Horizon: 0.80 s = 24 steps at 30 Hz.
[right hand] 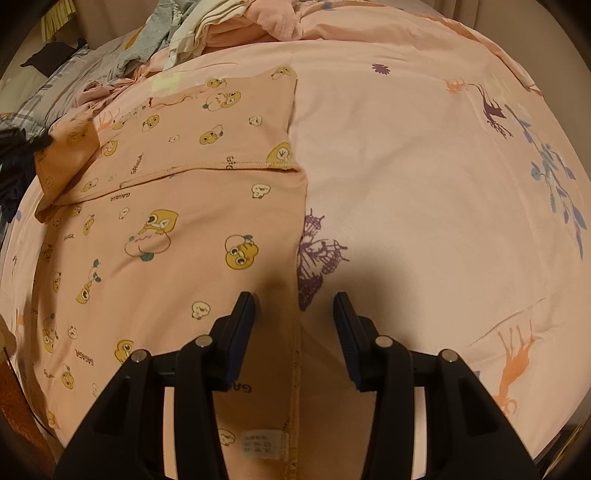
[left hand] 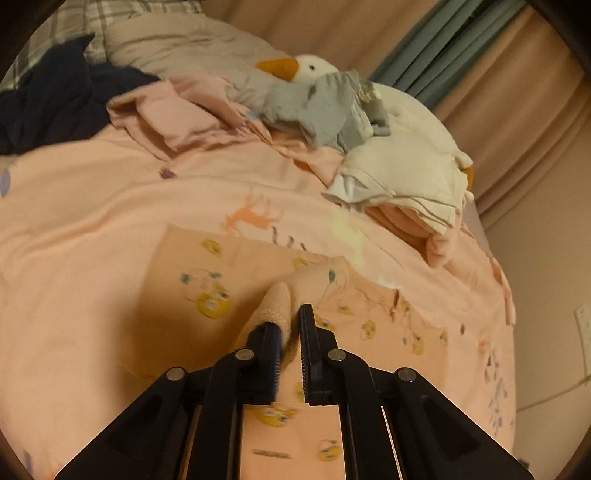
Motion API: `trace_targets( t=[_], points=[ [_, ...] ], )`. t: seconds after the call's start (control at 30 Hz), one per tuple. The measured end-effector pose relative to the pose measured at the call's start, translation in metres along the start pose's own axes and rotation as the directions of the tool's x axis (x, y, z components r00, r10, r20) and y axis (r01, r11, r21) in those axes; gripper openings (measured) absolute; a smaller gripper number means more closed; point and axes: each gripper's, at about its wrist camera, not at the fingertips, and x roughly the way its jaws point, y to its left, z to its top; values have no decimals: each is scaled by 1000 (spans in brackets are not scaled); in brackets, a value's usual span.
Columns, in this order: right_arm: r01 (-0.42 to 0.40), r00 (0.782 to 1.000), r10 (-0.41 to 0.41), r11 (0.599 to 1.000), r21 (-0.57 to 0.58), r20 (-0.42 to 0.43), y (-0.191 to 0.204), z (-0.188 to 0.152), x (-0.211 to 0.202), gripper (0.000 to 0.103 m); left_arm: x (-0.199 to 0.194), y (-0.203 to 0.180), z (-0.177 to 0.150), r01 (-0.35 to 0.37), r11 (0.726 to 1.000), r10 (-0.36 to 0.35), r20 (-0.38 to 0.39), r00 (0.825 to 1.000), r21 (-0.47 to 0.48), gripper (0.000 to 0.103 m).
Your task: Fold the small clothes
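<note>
A small peach garment (left hand: 207, 280) printed with yellow cartoon faces lies spread on the pink bedcover (left hand: 92, 206). My left gripper (left hand: 290, 319) is shut on a raised fold of it, and the pinched cloth stands up between the fingers. In the right wrist view the same garment (right hand: 166, 229) lies flat, its upper part folded over along a stitched hem. My right gripper (right hand: 293, 297) hangs open just above the garment's right edge, one finger over the cloth and one over the bedcover, with nothing gripped. A care label (right hand: 260, 445) shows near the seam below.
A white goose plush (left hand: 314, 68) lies at the far side with a grey garment (left hand: 325, 107) and folded white clothes (left hand: 402, 166) on it. Dark blue clothes (left hand: 55, 103) sit at the far left. A teal curtain (left hand: 443, 44) hangs behind. More crumpled clothes (right hand: 177, 33) lie beyond the garment.
</note>
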Motion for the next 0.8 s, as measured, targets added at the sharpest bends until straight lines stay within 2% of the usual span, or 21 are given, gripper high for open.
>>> trace_targets(
  t=[0.1,0.27,0.33,0.43,0.63,0.7,0.73,0.77,0.8],
  points=[
    [-7,1000,7,1000,18,5,1,-1,2,46,-5,-14,-2,-31,998,31,9,999,60,5],
    [-21,1000,21,1000,10,9,4,-2,-1,44,12,-82,-12,35,992,-35,-5,999,117,5],
    [-22,1000,22,1000,16,13,1,-3,-4,44,24,-108,-22,73,990,-68,-41,997,124,5],
    [-13,1000,12,999,48,23,-12,-8,-10,44,58,-153,-48,136,982,-116,-148,982,134,5],
    [-8,999,4,994,109,35,-42,-15,-21,44,92,-208,-105,151,962,-84,-276,957,230,5],
    [-7,999,3,994,110,35,-46,-17,-24,44,99,-218,-122,150,944,-29,-380,925,293,5],
    [-7,999,3,994,114,37,-48,-18,-25,44,99,-219,-126,171,929,-17,-426,904,327,5],
    [-9,999,5,993,118,39,-50,-19,-27,45,96,-217,-126,196,916,-19,-452,892,349,5],
    [-11,999,6,993,121,38,-49,-17,-26,45,88,-211,-123,216,906,-29,-458,889,363,5]
  ],
)
